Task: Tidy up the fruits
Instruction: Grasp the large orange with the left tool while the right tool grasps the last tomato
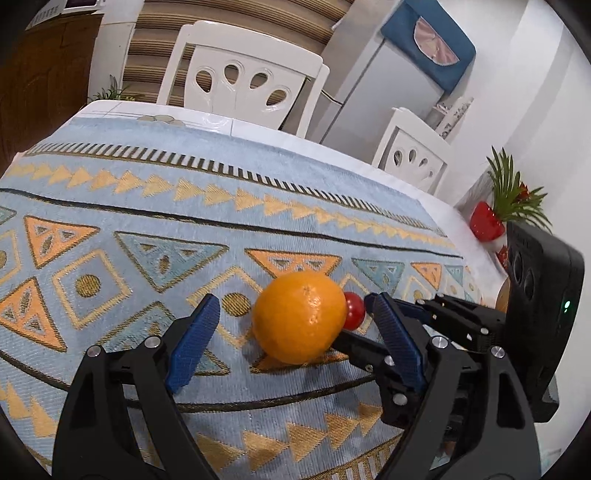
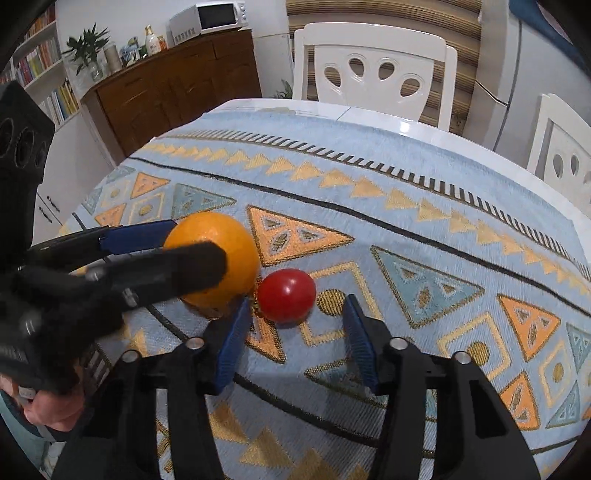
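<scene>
An orange and a small red tomato sit side by side on a patterned blue and yellow tablecloth, so close that they touch or nearly touch; which it is cannot be told.

The left gripper stands wide, with its blue pads on either side of the orange and a clear gap at the left pad. The orange lies straight ahead between the fingers, so closing should be enough to take it. It is round, with no long axis to line up with.

The right gripper is also wide apart. The tomato lies just beyond its fingertips and slightly left of centre, close to the left pad. A short push forward would likely be needed before it can close. Each fruit is nearest its own gripper: the orange on the left, the tomato on the right. The left pad of the right gripper sits just beside the orange, so crowding between the two tools looks like the main risk.

No tray or bowl for the fruit is in view. No brand or writing can be read; the microwave on the far cabinet is too small to show a label.
</scene>
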`<state>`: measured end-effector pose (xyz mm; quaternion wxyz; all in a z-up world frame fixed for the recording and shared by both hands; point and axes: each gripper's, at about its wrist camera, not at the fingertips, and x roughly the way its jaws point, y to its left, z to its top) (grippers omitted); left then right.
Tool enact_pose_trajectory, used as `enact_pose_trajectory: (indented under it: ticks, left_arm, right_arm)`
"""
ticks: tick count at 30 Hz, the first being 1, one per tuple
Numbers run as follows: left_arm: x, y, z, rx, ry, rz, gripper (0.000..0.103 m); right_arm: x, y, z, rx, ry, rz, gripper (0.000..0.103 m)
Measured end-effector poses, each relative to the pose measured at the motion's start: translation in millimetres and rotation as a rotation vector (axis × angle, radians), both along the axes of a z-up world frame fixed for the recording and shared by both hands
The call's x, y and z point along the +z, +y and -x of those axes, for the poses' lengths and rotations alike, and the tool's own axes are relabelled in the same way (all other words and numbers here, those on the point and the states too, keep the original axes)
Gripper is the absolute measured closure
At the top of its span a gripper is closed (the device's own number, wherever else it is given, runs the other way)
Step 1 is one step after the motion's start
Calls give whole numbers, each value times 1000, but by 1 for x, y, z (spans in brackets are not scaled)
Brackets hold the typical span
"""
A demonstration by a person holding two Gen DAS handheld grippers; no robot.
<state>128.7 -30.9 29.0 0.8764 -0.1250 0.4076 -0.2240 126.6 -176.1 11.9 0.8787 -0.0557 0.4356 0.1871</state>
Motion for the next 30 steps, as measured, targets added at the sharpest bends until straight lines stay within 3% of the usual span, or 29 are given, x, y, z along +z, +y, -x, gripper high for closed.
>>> enact_pose_trajectory:
  ticks: [6, 11, 30]
  left_arm:
    - [-7, -7, -2, -3, 24, -49, 30]
    - [-9, -11, -2, -12, 21, -73, 47]
    - [-5, -9, 1, 7, -9, -96, 49]
  right_arm:
    - [-1, 3, 0, 7, -23, 9, 60]
    - [-4, 8, 1, 17, -35, 36, 66]
    - [-1, -1, 7, -19, -67, 19, 70]
